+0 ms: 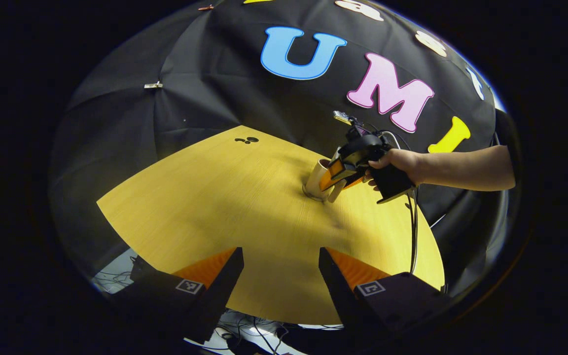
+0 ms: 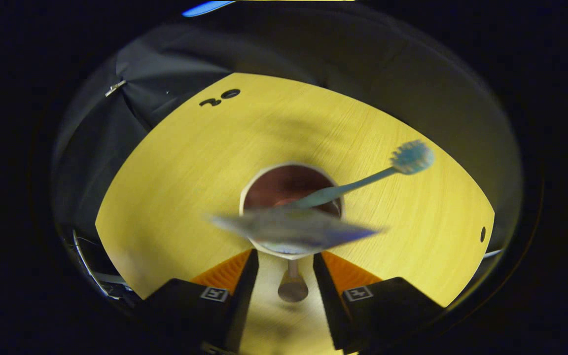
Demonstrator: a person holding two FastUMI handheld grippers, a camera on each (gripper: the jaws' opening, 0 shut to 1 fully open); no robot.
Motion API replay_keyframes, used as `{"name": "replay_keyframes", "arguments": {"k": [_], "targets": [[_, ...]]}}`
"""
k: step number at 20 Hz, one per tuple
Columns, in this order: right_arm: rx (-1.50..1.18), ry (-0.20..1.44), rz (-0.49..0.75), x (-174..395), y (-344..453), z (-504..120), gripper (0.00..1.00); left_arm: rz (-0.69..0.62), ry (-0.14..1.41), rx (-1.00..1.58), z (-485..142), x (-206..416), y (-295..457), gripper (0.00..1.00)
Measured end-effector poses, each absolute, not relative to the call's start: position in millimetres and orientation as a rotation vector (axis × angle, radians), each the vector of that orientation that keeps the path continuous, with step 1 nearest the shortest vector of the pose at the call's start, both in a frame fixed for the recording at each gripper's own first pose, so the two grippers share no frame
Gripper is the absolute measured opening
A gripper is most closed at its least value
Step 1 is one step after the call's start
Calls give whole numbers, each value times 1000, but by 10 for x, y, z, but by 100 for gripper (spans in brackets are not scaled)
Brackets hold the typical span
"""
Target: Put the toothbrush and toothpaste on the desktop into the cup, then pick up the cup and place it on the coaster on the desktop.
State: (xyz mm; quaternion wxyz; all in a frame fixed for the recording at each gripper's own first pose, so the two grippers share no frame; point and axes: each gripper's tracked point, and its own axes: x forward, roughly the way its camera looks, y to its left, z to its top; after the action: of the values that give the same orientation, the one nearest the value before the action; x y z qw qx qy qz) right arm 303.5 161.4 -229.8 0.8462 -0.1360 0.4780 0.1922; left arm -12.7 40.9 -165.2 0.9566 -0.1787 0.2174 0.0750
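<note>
A: While the right gripper (image 2: 284,261) hovered just behind the cup (image 2: 291,197), its jaws stood narrowly apart, holding nothing; the toothpaste (image 2: 294,229) was blurred across the rim, the toothbrush (image 2: 358,185) leaning inside.

B: It probably needed to settle before lifting. Any obstacles?

A: None on the desk (image 1: 225,197); the left gripper (image 1: 280,276) waited wide and empty. No coaster was clear.

The cup (image 2: 291,197) stands upright on the coaster (image 1: 313,193); the toothbrush (image 2: 363,182) leans out, bristles up, beside the blurred toothpaste (image 2: 294,229) across the rim.
</note>
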Motion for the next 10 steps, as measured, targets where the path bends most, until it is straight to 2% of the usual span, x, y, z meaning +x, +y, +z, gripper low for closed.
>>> {"name": "replay_keyframes", "arguments": {"k": [1,2,4,10], "targets": [[-289,987,403,3002,1590,-2198,82,143,437,-351,-1615,-136,409,97],[-288,963,401,2956,1560,-2098,85,134,431,-338,-1577,-142,403,97],[-258,918,396,2818,1504,-1829,100,109,415,-315,-1485,-156,393,97],[-100,755,344,2264,1202,-936,99,8,342,-227,-1113,-75,276,97]]}}
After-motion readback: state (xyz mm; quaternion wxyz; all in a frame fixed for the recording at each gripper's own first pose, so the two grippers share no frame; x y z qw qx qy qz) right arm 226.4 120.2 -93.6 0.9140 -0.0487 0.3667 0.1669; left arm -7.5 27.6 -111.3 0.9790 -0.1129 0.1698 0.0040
